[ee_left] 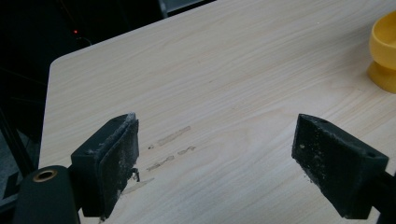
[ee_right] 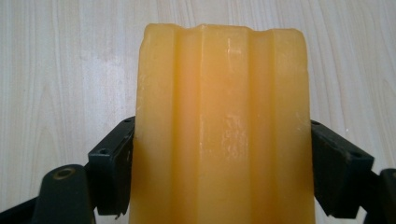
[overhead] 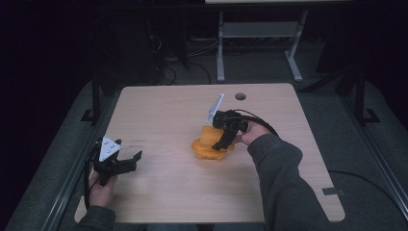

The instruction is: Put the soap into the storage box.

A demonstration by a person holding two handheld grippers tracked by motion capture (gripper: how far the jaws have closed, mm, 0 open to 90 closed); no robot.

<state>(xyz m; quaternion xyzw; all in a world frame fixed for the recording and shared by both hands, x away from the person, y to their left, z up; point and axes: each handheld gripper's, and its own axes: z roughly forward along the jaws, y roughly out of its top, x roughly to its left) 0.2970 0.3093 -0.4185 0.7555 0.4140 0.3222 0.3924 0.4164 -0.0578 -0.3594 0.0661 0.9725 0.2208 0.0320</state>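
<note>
A pale yellow block (ee_right: 219, 126) is pinched by the right tool (overhead: 222, 143), just above an orange bowl (overhead: 211, 150) near the middle of the bench (overhead: 159, 110) — possibly touching it. The left tool (overhead: 126, 162) is spread wide, holding nothing, at the near left. The smooth block could be dropped — a loose squeeze would cause it.

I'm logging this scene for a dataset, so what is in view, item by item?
Block: one, pale orange, ribbed, held between the right tool's jaws above the bowl.
Bowl: one, orange-yellow, footed, mid-table, right of centre.
Table: one, light wood, with a round hole near the far edge and faint scuff marks by the left tool.
Desk frame: one, grey, on the floor beyond the table.
Left tool: one, black, open, at the table's near left.
Right tool: one, black, shut on the block.
Hands: two, one on each tool.
</note>
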